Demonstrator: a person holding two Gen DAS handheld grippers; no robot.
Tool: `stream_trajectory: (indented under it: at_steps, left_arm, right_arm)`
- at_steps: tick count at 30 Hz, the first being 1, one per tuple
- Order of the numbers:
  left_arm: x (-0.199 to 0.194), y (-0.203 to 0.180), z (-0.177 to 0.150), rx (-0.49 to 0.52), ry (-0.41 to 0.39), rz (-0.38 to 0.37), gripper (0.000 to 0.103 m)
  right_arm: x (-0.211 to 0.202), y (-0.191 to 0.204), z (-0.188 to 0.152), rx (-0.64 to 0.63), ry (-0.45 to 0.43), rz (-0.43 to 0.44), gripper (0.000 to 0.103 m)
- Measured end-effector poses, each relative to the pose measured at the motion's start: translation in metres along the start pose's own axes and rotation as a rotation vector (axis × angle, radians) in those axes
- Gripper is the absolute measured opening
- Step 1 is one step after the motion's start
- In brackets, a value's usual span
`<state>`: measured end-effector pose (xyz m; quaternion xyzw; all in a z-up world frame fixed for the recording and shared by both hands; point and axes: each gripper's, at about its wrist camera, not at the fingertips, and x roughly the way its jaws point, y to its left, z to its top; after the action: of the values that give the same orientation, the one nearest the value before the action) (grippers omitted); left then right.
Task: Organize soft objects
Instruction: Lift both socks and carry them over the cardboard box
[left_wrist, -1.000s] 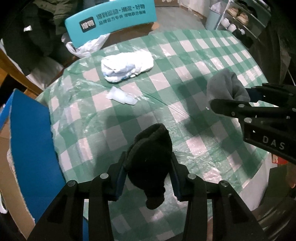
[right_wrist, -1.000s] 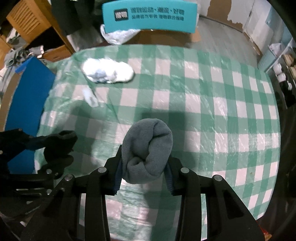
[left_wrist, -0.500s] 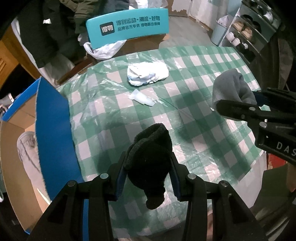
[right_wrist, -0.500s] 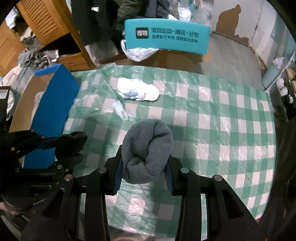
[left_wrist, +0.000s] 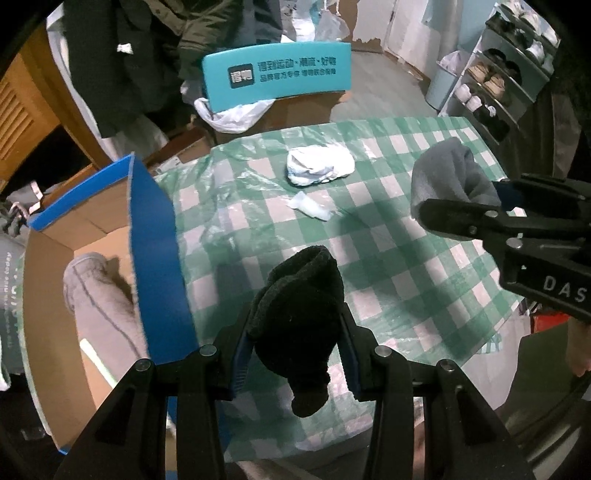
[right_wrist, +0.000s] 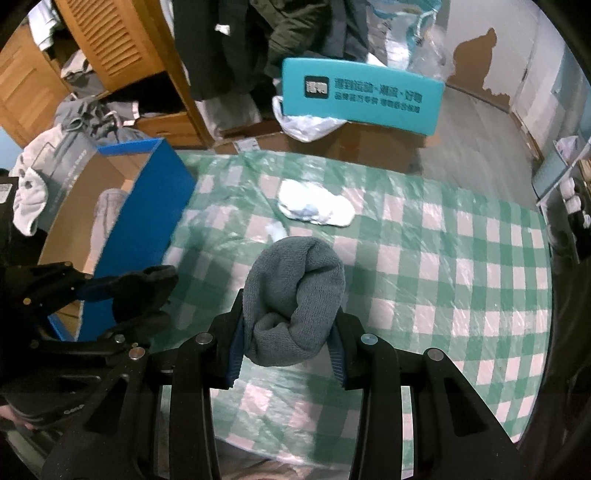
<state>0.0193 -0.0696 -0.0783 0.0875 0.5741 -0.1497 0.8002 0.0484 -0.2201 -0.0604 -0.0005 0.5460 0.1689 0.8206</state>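
My left gripper (left_wrist: 295, 343) pinches a black sock (left_wrist: 299, 314), right gripper (right_wrist: 291, 332) pinches a grey sock (right_wrist: 295, 295); box (left_wrist: 92, 266) at 9 o'clock, contents partly hidden.

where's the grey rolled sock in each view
Left wrist view: the grey rolled sock is at the right edge, clamped in the right hand-held gripper.
Right wrist view: it sits low at centre, between that gripper's fingers.
Shared landmark: the white bundle on the checked tablecloth.
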Motion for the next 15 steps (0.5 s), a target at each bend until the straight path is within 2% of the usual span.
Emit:
stream_trajectory:
  at_steps: [15]
  left_arm:
    - [-0.026, 0.046, -0.022, -0.066, -0.034, 0.018, 0.043]
  right_arm:
    - [-0.005, 0.059, 0.022, -0.086, -0.017, 0.051, 0.038]
